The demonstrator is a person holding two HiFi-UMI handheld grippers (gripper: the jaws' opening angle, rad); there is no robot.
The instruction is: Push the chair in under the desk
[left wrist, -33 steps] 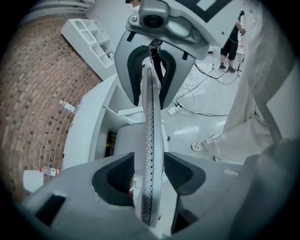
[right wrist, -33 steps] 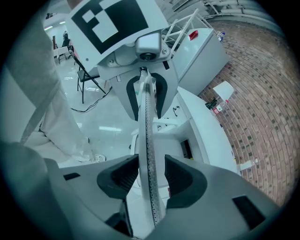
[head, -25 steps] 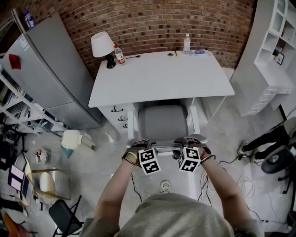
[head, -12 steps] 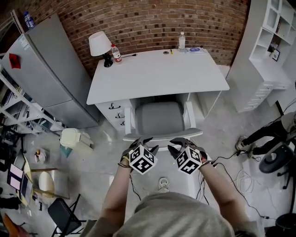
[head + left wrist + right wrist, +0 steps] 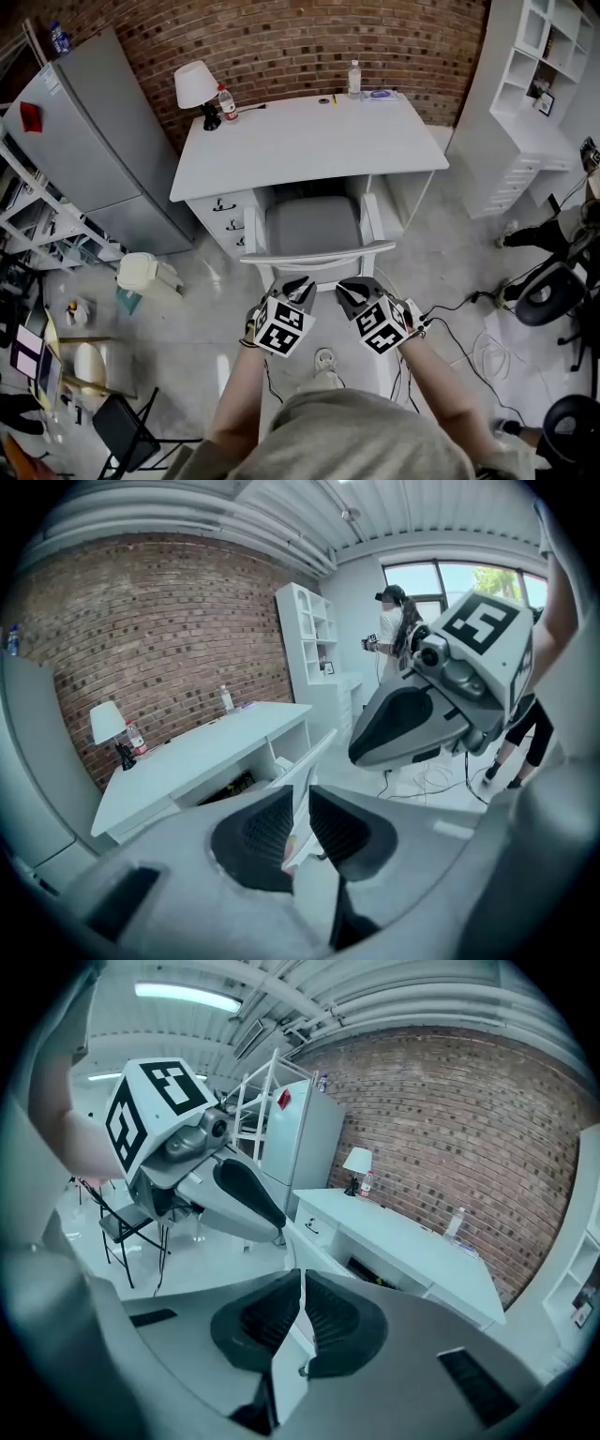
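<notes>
A white chair with a grey seat [image 5: 312, 228] stands tucked into the kneehole of the white desk [image 5: 309, 141]; its white back rail [image 5: 319, 253] lies just outside the desk's front edge. Both my grippers hover a short way behind that rail, apart from it. My left gripper [image 5: 298, 286] [image 5: 300, 822] is closing to a narrow gap with nothing between its jaws; the chair back [image 5: 309, 766] shows beyond them. My right gripper [image 5: 352, 289] [image 5: 301, 1312] is closing too, its jaws almost touching and empty, with the chair rail [image 5: 305, 1251] ahead.
On the desk stand a lamp [image 5: 194, 86] and two bottles [image 5: 225, 101] [image 5: 353, 78]. A grey cabinet [image 5: 84, 141] is at the left and white shelving [image 5: 534, 94] at the right. A bin [image 5: 141, 275], cables [image 5: 469, 319] and a folding chair [image 5: 122, 431] are on the floor. A person [image 5: 394, 639] stands by the window.
Both grippers have let go of the chair's back rail and drawn back from it, and their jaws have narrowed. The chair now sits deeper under the desk.
</notes>
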